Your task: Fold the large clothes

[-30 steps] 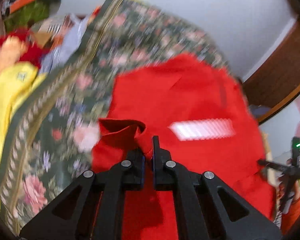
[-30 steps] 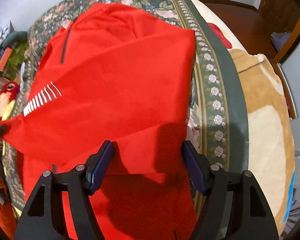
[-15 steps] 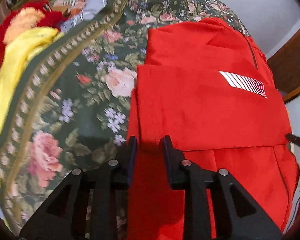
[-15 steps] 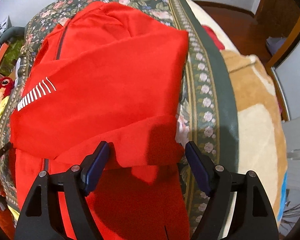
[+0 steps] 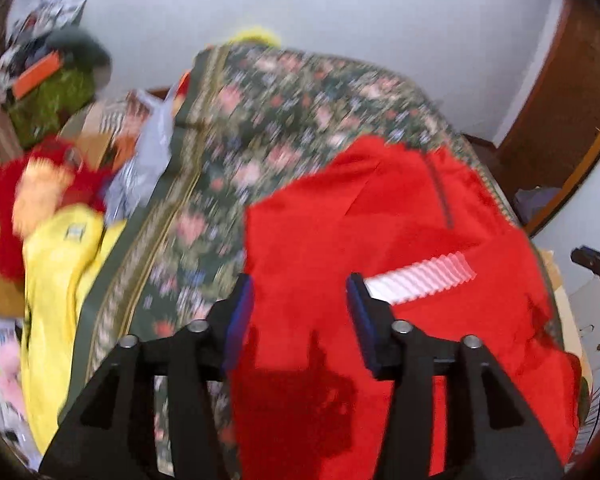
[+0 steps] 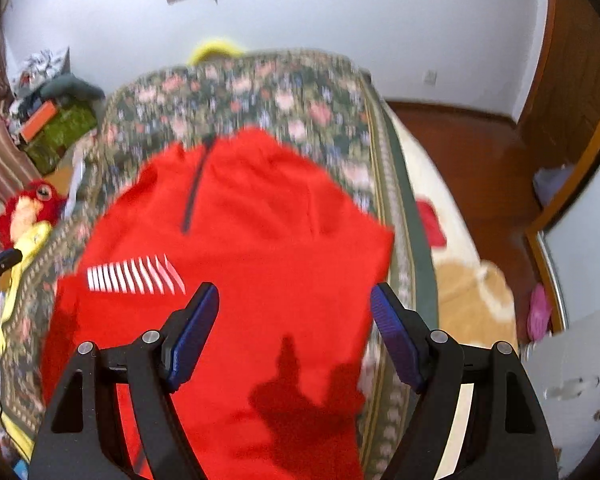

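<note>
Floral bedspread (image 5: 284, 128) covers the bed, dark green with pink flowers and a striped border; both views motion-blurred. Red garment (image 5: 380, 248) lies folded on the bedspread toward its right side, dark zipper running down from the collar at the far end, white striped logo (image 5: 420, 276) on the top layer. In the right wrist view the same red garment (image 6: 260, 272) fills the centre, its right edge near the bedspread border, logo (image 6: 136, 276) at the left. Beige blanket (image 6: 472, 300) lies off the right side of the bed. Yellow cloth (image 5: 56, 280) lies left of the bedspread, red plush toy (image 5: 40, 196) just beyond it, green box (image 5: 56, 100) further back by the wall. Left gripper (image 5: 300, 312) hovers above the near part of the garment, jaws wide apart, nothing between them. Right gripper (image 6: 296, 332) likewise spread wide over the garment's near right part, holding nothing. 2 gripper shadows fall on the red cloth.
</note>
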Tool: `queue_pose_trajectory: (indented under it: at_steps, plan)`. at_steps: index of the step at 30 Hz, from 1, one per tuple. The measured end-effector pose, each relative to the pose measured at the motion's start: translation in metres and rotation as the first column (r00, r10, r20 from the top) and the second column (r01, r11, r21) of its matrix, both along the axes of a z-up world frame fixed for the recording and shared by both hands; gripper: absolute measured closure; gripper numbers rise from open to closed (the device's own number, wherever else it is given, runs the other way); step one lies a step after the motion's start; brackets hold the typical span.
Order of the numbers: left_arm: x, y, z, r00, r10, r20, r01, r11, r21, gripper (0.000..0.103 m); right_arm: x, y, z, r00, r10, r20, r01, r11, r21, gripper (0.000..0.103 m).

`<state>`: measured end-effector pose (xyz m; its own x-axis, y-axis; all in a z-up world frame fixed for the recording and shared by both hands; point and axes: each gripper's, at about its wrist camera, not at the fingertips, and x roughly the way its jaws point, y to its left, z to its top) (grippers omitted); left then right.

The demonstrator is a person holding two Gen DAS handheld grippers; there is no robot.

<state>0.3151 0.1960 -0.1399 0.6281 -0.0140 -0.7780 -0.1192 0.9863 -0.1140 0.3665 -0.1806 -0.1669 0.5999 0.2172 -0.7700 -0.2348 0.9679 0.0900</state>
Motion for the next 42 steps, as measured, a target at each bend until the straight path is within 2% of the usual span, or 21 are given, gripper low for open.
queue_pose_trajectory:
  at_steps: [2, 5, 9, 11, 15, 20, 25, 30, 32, 35, 37, 39, 42]
  plan:
    - [0.017, -0.009, 0.008, 0.999, -0.025, 0.038, 0.025, 1.0, 0.018, 0.045, 0.01, 0.007, 0.006, 0.999, -0.014, 0.039, 0.015, 1.0, -0.009, 0.028]
    - [0.046, -0.02, 0.014, 0.996, -0.058, 0.063, 0.056, 0.998, 0.037, 0.041, 0.032, 0.015, 0.013, 0.998, -0.023, 0.052, 0.023, 1.0, 0.005, 0.028]
    - [0.085, -0.029, 0.008, 0.994, -0.094, 0.056, 0.092, 0.995, 0.031, 0.04, 0.067, 0.02, 0.009, 0.999, -0.027, 0.027, 0.026, 0.999, 0.043, 0.028]
    - [0.107, -0.03, 0.001, 0.994, -0.102, 0.033, 0.102, 0.995, 0.014, 0.039, 0.085, 0.024, 0.005, 0.999, -0.028, 0.027, 0.027, 0.999, 0.028, 0.028]
    - [0.152, -0.026, -0.014, 0.996, -0.094, 0.004, 0.094, 0.993, -0.071, 0.039, 0.12, 0.024, -0.003, 0.998, -0.057, -0.002, 0.057, 0.998, 0.022, 0.028]
    - [0.203, -0.018, -0.032, 0.998, -0.068, -0.004, 0.065, 0.977, -0.204, 0.039, 0.164, 0.025, -0.022, 0.993, -0.093, -0.075, 0.1, 0.989, 0.105, 0.028]
    - [0.247, -0.014, -0.061, 0.998, -0.051, -0.038, 0.034, 0.935, -0.352, 0.039, 0.198, 0.035, -0.045, 0.98, -0.09, -0.175, 0.124, 0.974, 0.191, 0.028]
    - [0.275, -0.018, -0.097, 0.994, -0.069, -0.083, 0.021, 0.879, -0.477, 0.039, 0.218, 0.069, -0.07, 0.98, -0.006, -0.2, 0.039, 0.986, 0.159, 0.028]
    - [0.279, -0.021, -0.109, 0.993, -0.067, -0.101, 0.009, 0.869, -0.494, 0.039, 0.224, 0.078, -0.083, 0.973, 0.016, -0.229, 0.022, 0.987, 0.161, 0.028]
    - [0.28, -0.026, -0.122, 0.991, -0.073, -0.114, 0.006, 0.863, -0.505, 0.039, 0.227, 0.08, -0.097, 0.974, -0.008, -0.226, 0.044, 0.987, 0.154, 0.028]
    - [0.278, -0.029, -0.126, 0.99, -0.083, -0.112, 0.018, 0.872, -0.489, 0.039, 0.226, 0.074, -0.104, 0.973, -0.02, -0.231, 0.067, 0.978, 0.196, 0.028]
    - [0.279, -0.035, -0.126, 0.989, -0.096, -0.113, 0.035, 0.893, -0.448, 0.039, 0.225, 0.07, -0.106, 0.971, -0.024, -0.238, 0.079, 0.972, 0.221, 0.029]
    - [0.282, -0.04, -0.121, 0.988, -0.073, -0.139, 0.022, 0.941, -0.337, 0.039, 0.219, 0.073, -0.101, 0.974, 0.018, -0.226, 0.032, 0.976, 0.214, 0.048]
